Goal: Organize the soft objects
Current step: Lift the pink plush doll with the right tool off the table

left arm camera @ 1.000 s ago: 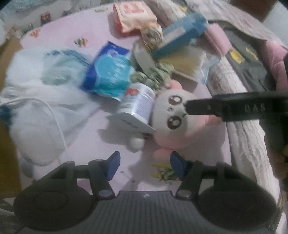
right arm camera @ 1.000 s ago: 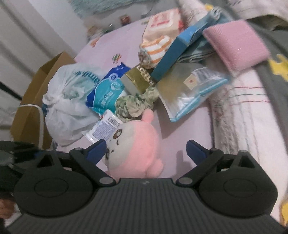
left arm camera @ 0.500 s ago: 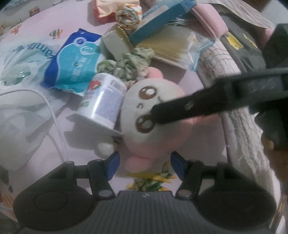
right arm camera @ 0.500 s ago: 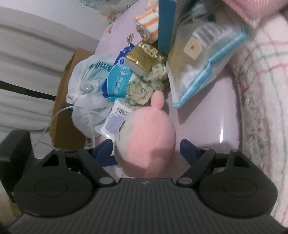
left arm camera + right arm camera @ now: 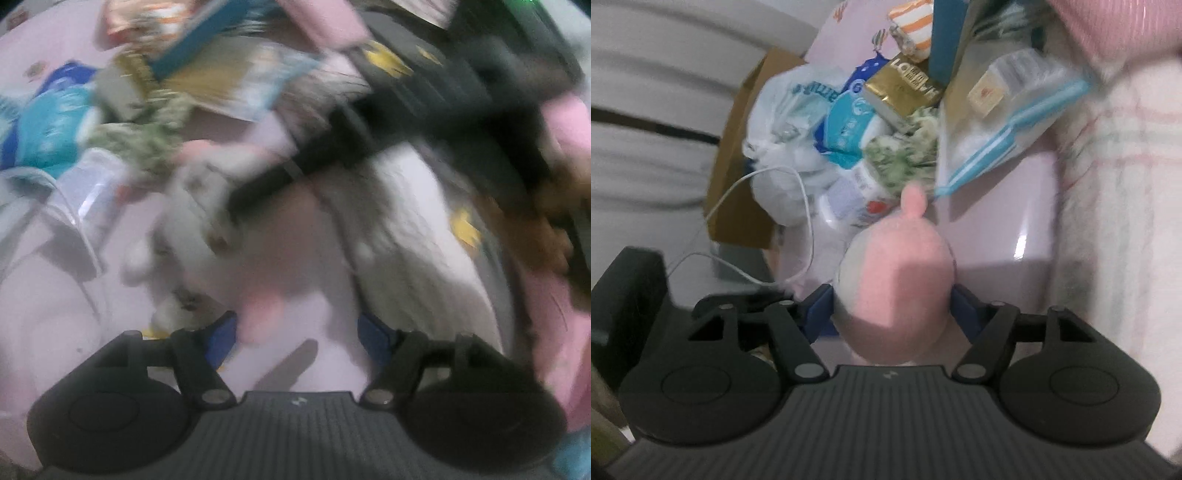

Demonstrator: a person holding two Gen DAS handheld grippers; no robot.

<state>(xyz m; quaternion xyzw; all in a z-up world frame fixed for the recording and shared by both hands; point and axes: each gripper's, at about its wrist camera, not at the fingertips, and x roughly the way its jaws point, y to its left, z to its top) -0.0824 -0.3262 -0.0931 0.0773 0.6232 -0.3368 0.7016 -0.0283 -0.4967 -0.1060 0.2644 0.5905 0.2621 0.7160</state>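
We note a pink bed [image 5: 1004, 206] bearing a plush [image 5: 897, 280], white bag [image 5: 779, 155], blue packet [image 5: 846, 125], gold box [image 5: 905, 88], scrunchie [image 5: 905, 155] and zip pouch [image 5: 1004, 110].

Pale pink bedsheet [image 5: 1008, 206] w/ cardboard box [image 5: 735, 155] beside bed, white curtain [image 5: 646, 110] behind, dim light.

Dim indoor light, heavy motion blur in the left view, fisheye bending edges, soft shadows

Both tools look alike: the left gripper [image 5: 295, 334] and right gripper [image 5: 892, 308] carry blue pads on black linkage arms (silver pivot screws), above ribbed grey housings.
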